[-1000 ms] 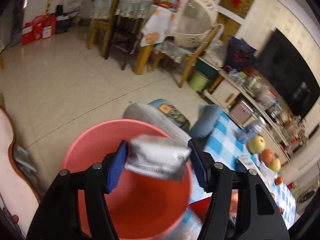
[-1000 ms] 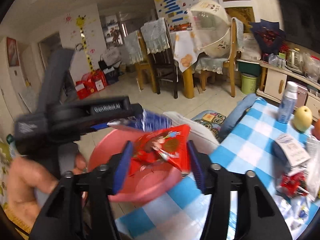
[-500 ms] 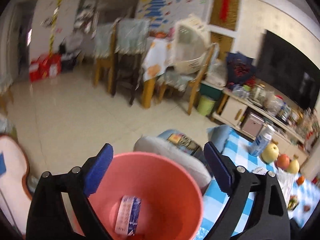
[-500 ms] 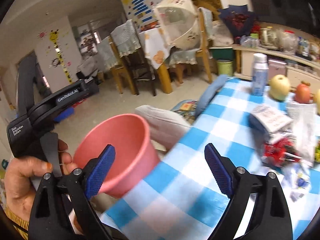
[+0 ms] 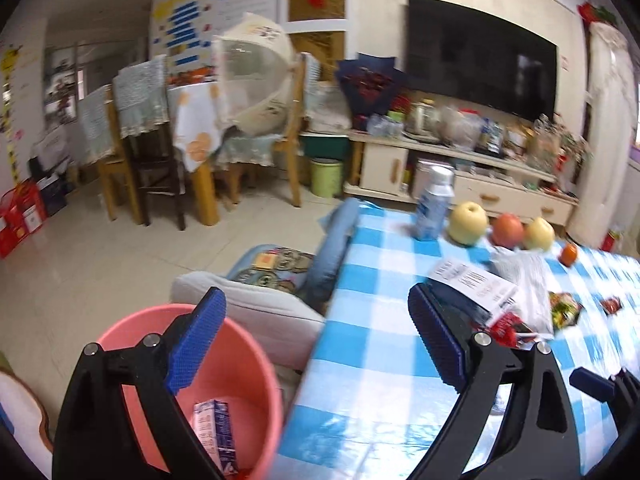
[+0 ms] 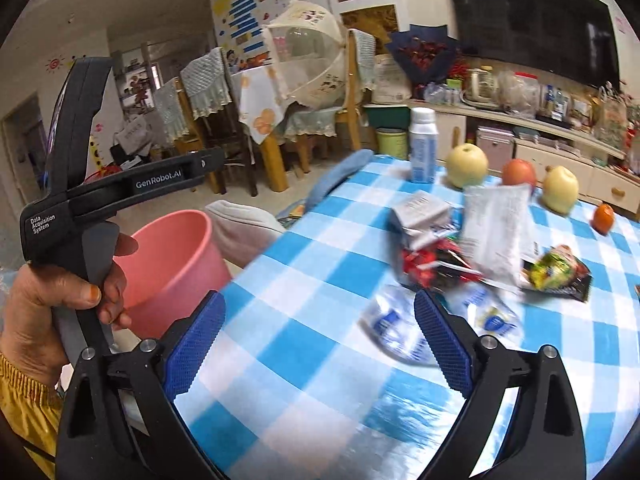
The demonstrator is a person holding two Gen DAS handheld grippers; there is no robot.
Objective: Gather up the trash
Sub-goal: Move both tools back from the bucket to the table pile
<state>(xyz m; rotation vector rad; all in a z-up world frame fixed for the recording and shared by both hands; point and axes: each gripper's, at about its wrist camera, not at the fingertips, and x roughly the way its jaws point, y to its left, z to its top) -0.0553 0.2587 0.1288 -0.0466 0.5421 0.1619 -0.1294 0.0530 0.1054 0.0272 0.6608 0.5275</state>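
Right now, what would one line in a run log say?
left gripper: open, empty | right gripper: opening, empty | pink bucket: carton inside | wrappers: on checked table

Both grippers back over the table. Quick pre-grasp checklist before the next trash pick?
1. Left gripper empty: ok, jaws wide, nothing between them.
2. Right gripper empty: ok, jaws opening, nothing between the pads.
3. Pink bucket reachable: ok, beside the table edge, upright, with a small carton already inside.
4. Trash left on the checked tablecloth: ok, a crumpled clear wrapper lies nearest the right gripper, a red wrapper and a white pouch beyond it.
5. Non-trash clear of the path: ok, fruit and bottle stand at the far edge.
6. Exact wrapper outlines: cannot tell, motion blur.
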